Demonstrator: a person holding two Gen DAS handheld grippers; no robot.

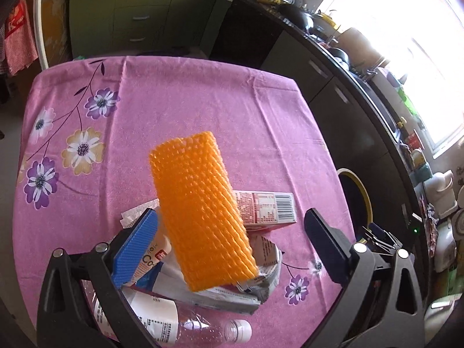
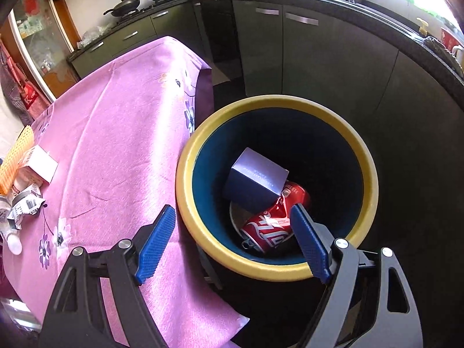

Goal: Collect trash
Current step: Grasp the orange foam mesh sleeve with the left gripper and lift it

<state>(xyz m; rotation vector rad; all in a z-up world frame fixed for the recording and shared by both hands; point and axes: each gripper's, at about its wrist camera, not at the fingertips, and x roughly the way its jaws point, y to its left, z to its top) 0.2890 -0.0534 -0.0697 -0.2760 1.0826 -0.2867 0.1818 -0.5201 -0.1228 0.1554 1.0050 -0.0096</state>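
Hovering w/ jaws spread, left gripper (image 1: 232,240) over orange foam net (image 1: 200,211); right gripper (image 2: 232,243) released above bin (image 2: 261,264).

- Daylight from the window (image 1: 406,43) blows out the upper right of the frame.
- Fisheye bends the edges; corners go dark.
- Orange mesh (image 1: 200,211) looks slightly soft.

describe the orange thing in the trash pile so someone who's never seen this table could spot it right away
Start at the table with the pink flowered cloth and go to the trash heap at its near edge, between the fingers of the left gripper. On top lies the orange foam net sleeve, a long flat piece with a bumpy honeycomb mesh. Unlike the printed carton and clear bottle beside it, it bears no print.
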